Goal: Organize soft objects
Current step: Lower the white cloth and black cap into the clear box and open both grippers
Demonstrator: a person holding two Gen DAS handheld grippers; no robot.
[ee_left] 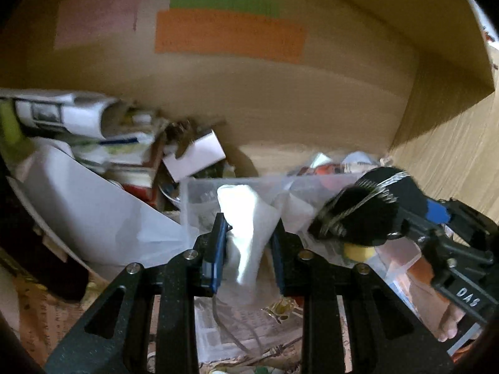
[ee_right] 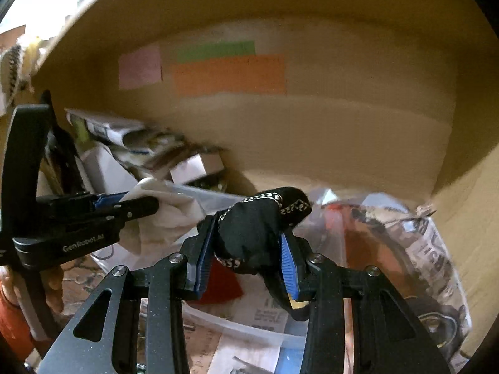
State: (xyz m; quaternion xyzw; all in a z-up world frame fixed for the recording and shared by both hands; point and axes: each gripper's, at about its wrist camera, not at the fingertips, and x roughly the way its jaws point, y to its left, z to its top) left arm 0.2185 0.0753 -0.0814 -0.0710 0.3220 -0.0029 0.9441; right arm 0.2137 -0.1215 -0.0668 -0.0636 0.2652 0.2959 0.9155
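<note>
My left gripper (ee_left: 249,237) is shut on a white cloth (ee_left: 246,218) that stands up between its blue pads, above a clear plastic tub (ee_left: 199,193). My right gripper (ee_right: 249,249) is shut on a black cloth (ee_right: 259,227) with a silver chain-pattern trim. In the left wrist view the right gripper (ee_left: 349,218) shows at the right with the black cloth (ee_left: 368,208). In the right wrist view the left gripper (ee_right: 137,205) shows at the left with the white cloth (ee_right: 168,215).
A big cardboard box (ee_left: 280,99) with pink, green and orange labels fills the background. Papers and small boxes (ee_left: 124,143) pile at the left. A crinkled plastic bag (ee_right: 405,243) lies at the right. Newspaper (ee_left: 237,321) lies below the grippers.
</note>
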